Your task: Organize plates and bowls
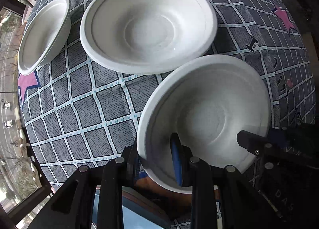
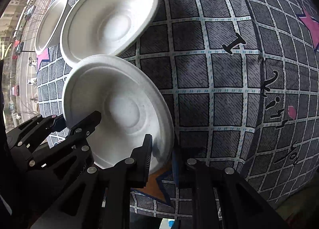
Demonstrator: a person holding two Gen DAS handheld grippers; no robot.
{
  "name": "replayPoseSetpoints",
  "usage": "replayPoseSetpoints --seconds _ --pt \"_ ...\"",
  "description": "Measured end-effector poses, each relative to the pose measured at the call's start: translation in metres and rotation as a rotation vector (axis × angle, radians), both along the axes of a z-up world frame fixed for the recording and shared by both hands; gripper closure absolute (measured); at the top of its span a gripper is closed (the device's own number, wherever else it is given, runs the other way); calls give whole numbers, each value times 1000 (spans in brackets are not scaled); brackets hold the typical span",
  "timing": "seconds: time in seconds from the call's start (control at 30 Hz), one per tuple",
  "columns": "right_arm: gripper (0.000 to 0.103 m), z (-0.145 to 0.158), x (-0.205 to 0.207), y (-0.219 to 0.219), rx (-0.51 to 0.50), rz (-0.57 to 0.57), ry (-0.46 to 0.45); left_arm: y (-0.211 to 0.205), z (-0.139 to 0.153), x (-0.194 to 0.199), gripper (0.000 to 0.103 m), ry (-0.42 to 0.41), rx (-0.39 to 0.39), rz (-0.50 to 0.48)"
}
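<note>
Finds three white bowls over a bench [image 1: 311, 171] under a checked cloth [image 1: 89, 109]. Has the nearest bowl [image 1: 209, 113] pinched at two places on its rim. Sees the left hand-held gripper [image 1: 157, 161] clenched on the rim at the bottom of the left wrist view, one finger outside the wall and the blue pad inside. Sees the right hand-held gripper [image 2: 163, 155] clamped the same way on the rim at the bottom centre of the right wrist view. Places the two grips on roughly opposite sides of the bowl, so the line between them runs across its mouth.

Reads this held bowl [image 2: 119, 105] as raised off the cloth, since its far rim overlaps the edge of the large bowl [image 1: 147, 23] in both views; cannot tell whether the rims touch.

Puts the large bowl just beyond the held one, toward the upper centre of the left wrist view and the upper left of the right wrist view [image 2: 107, 19]. Leaves the small bowl [image 1: 43, 33] further out at the upper left edge, apart from the large one by a strip of cloth.

Judges the coming move as a short carry up-frame and leftward, then a level lowering into the large bowl. Finds no long axis to align on round bowls; needs only centre over centre. Counts the left hand-held gripper [image 2: 75, 121] as the one nearer the small bowl.
</note>
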State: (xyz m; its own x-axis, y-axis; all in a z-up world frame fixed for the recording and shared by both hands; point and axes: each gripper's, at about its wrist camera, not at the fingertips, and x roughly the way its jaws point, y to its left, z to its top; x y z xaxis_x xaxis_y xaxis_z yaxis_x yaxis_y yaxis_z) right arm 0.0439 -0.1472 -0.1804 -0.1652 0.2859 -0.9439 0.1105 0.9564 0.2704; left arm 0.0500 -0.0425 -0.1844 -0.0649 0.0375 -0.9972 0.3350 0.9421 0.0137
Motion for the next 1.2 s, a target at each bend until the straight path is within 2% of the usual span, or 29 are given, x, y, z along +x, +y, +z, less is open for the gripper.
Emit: replayPoseSetpoints --seconds 0.13,0.3,0.53,0.6,0.63,0.67,0.7,0.73,0.8,0.83,0.93,1.07,1.2 --pt "83 -1 -14 -28 -26 -35 23 -34 -2 -15 73 24 -16 -53" --pt "83 -4 -27 -42 -47 -61 57 -69 -1 -35 73 48 -37 -96" --pt "83 -2 -57 -82 -72 -76 84 -120 -6 -78 73 76 -49 -136" --pt "83 -1 -64 -95 -79 -77 87 -133 -9 -99 67 68 -38 -140" --pt "83 0 -75 -105 -81 -75 84 -133 -9 -98 56 64 -28 -142" --pt "83 4 -95 -117 -79 -71 76 -137 -9 -101 38 52 -15 -142" --pt "82 5 -97 -118 -80 -66 73 -142 -5 -103 31 35 -5 -143" --pt "80 9 -100 -126 -84 -61 70 -145 -2 -104 23 17 -4 -146" --pt "47 12 -85 -128 -98 -56 55 -154 8 -103 23 1 -7 -153" --pt "26 15 -85 -130 -102 -59 36 -155 11 -105 23 -1 -5 -150" --pt "25 26 -64 -129 -127 -58 -12 -152 18 -116 23 -6 -11 -127" --pt "25 29 -59 -142 -143 -76 -13 -138 30 -132 23 -42 -27 -73" --pt "25 31 -39 -157 -151 -92 -22 -120 32 -131 23 -56 -58 3"
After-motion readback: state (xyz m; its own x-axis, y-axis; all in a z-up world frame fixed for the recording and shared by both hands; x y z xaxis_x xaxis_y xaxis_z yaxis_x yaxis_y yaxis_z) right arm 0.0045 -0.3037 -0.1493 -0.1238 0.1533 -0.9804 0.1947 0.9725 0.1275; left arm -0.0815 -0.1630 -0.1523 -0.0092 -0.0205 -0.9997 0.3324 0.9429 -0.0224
